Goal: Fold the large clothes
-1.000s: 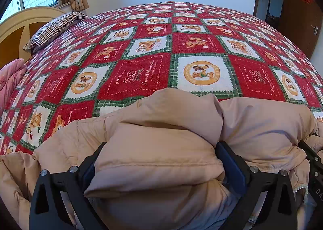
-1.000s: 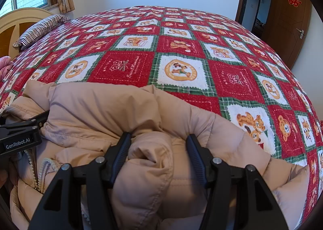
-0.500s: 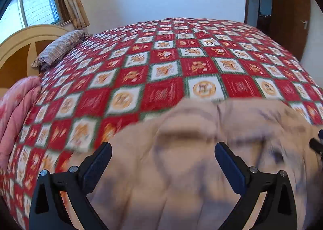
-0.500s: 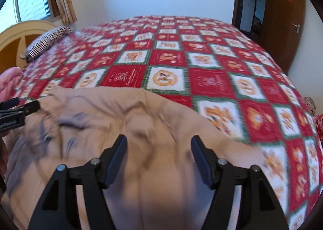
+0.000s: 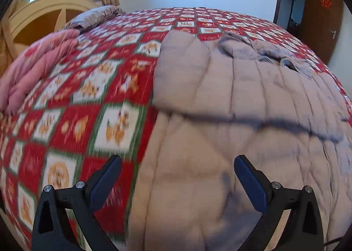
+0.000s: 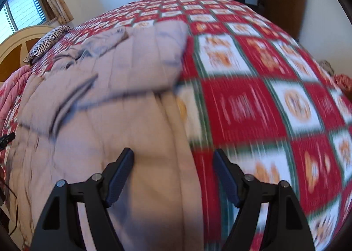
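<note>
A long beige puffer coat (image 5: 231, 119) lies spread on the bed, its upper part folded over the lower part, hood at the far end. It also shows in the right wrist view (image 6: 110, 108). My left gripper (image 5: 177, 176) is open and empty, raised above the coat's near left edge. My right gripper (image 6: 173, 174) is open and empty, raised above the coat's near right edge. Both views are motion-blurred.
The bed has a red, green and white patchwork quilt (image 5: 72, 123). A pink folded blanket (image 5: 33, 68) lies at the left edge, a striped pillow (image 5: 94, 15) by the wooden headboard (image 5: 44, 17). A door (image 5: 323, 15) stands at the right.
Both grippers let go of the coat and opened. They rose and pulled back, and the coat now lies spread out and folded over on the bed.
</note>
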A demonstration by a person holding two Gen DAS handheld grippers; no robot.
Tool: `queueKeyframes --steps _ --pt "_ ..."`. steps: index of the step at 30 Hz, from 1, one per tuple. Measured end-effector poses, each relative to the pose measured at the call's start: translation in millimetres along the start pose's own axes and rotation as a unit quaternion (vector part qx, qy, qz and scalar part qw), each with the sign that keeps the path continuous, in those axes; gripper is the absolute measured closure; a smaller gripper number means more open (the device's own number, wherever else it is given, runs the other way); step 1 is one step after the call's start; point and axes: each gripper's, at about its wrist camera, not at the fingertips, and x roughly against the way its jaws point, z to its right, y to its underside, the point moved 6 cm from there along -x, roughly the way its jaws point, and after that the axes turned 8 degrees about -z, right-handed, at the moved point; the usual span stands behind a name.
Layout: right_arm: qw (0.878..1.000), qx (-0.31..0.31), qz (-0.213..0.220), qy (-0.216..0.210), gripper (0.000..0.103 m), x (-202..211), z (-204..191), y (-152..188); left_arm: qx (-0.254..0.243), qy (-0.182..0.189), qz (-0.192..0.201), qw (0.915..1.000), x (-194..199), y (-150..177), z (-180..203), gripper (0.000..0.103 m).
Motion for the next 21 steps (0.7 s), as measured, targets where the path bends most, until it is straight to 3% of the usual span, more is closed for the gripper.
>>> queueKeyframes --steps 9,21 --pt "1.0 -0.016 0.016 -0.013 0.025 20 -4 55 -0.004 0.001 0.001 1.0 12 58 2 0.001" --pt "0.998 -0.033 0.036 -0.026 0.024 41 -7 117 0.017 -0.002 0.009 0.9998 35 120 -27 0.001"
